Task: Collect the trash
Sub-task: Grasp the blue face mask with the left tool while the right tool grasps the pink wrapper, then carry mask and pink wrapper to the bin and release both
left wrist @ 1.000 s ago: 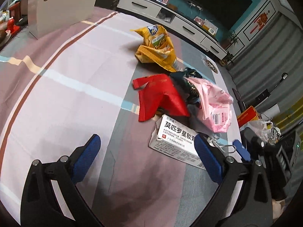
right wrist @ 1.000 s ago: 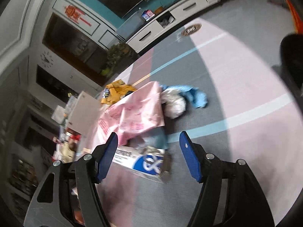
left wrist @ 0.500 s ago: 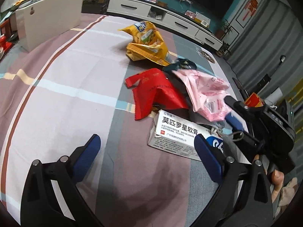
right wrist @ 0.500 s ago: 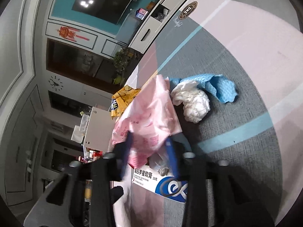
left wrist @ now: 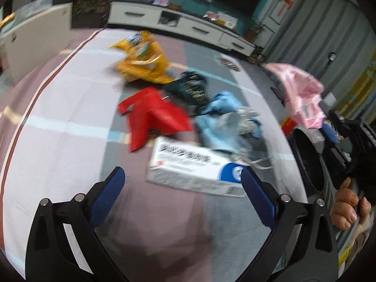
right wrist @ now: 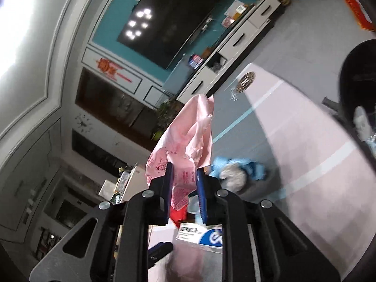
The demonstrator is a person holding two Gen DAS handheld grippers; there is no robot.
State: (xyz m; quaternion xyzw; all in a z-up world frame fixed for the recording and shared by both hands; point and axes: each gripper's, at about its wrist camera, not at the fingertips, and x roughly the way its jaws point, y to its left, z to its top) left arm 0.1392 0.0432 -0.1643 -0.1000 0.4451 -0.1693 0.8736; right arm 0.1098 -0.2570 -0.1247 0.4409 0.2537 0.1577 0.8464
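My right gripper (right wrist: pixel 185 171) holds a pink plastic wrapper (right wrist: pixel 188 136) up off the table, its jaws still closing on the lower part. The left wrist view shows that wrapper (left wrist: pixel 303 94) raised at the right. My left gripper (left wrist: pixel 181 172) stands open and empty just in front of a white medicine box (left wrist: pixel 188 164). Behind the box lie a red wrapper (left wrist: pixel 152 119), a dark wrapper (left wrist: pixel 190 89), a yellow snack bag (left wrist: pixel 143 58) and a blue cloth (left wrist: pixel 218 110) with crumpled white paper (right wrist: pixel 232 176).
A black bin (left wrist: pixel 307 162) stands past the table's right edge, beside a person's hand (left wrist: pixel 347 206). The striped tablecloth (left wrist: pixel 58 108) stretches bare to the left. A white board (left wrist: pixel 35 42) stands at the far left, a low white TV cabinet (left wrist: pixel 188 28) behind.
My right gripper went from open to shut on the pink wrapper and lifted it up and to the right, uncovering the blue cloth. My left gripper moved closer to the medicine box.
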